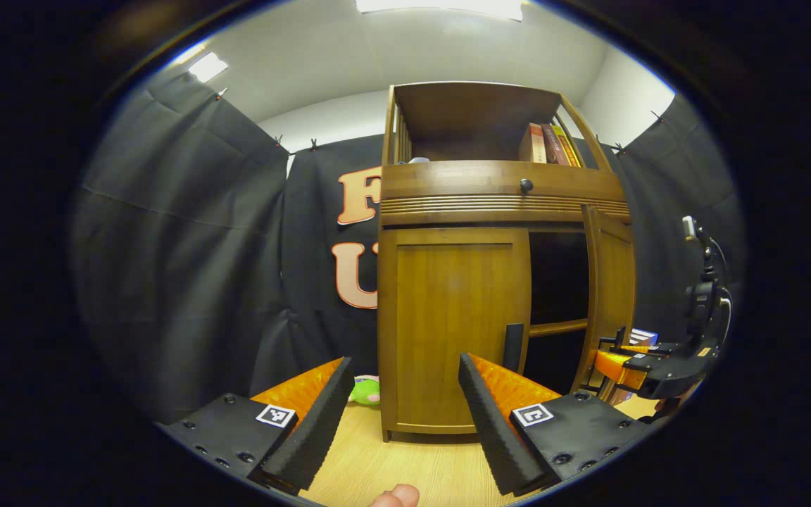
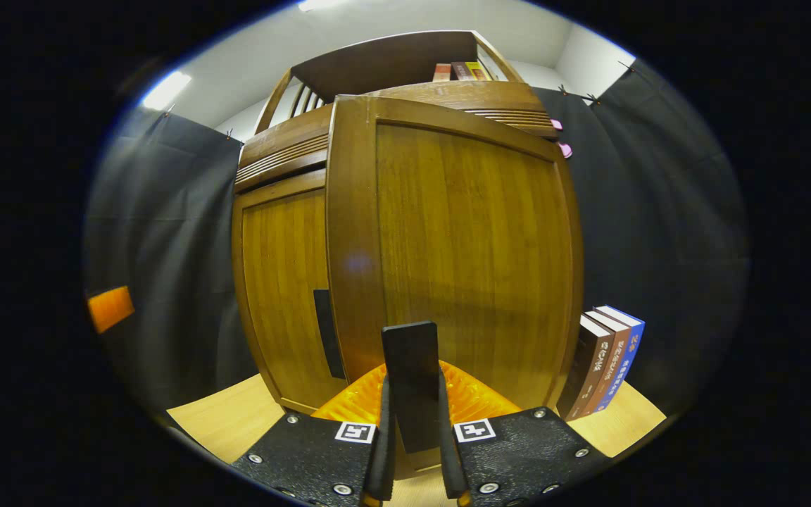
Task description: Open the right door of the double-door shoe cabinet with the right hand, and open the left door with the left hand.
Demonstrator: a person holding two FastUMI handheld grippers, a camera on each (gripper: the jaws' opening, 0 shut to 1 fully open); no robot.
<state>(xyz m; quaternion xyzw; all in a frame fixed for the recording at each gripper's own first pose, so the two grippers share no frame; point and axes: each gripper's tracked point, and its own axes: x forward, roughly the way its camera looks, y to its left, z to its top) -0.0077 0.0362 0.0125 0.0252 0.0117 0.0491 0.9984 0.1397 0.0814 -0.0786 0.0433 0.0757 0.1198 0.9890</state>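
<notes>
A brown wooden shoe cabinet (image 1: 497,190) stands ahead in the left gripper view. Its left door (image 1: 451,331) is closed, with a black handle (image 1: 512,346) at its inner edge. Its right door (image 1: 610,296) is swung out, baring a dark inside with a shelf. My left gripper (image 1: 402,408) is open and short of the left door. The right gripper (image 1: 634,366) shows at the open door's edge. In the right gripper view the right door (image 2: 462,260) looms close, and my right gripper (image 2: 412,429) is shut on that door's black handle (image 2: 412,384). The left door (image 2: 282,296) sits behind.
Books (image 2: 606,359) stand on the light wood floor beside the cabinet's right side. More books (image 1: 550,144) sit on the top shelf above a drawer with a black knob (image 1: 526,185). A green toy (image 1: 365,389) lies at the cabinet's left foot. A camera stand (image 1: 702,296) rises at the right.
</notes>
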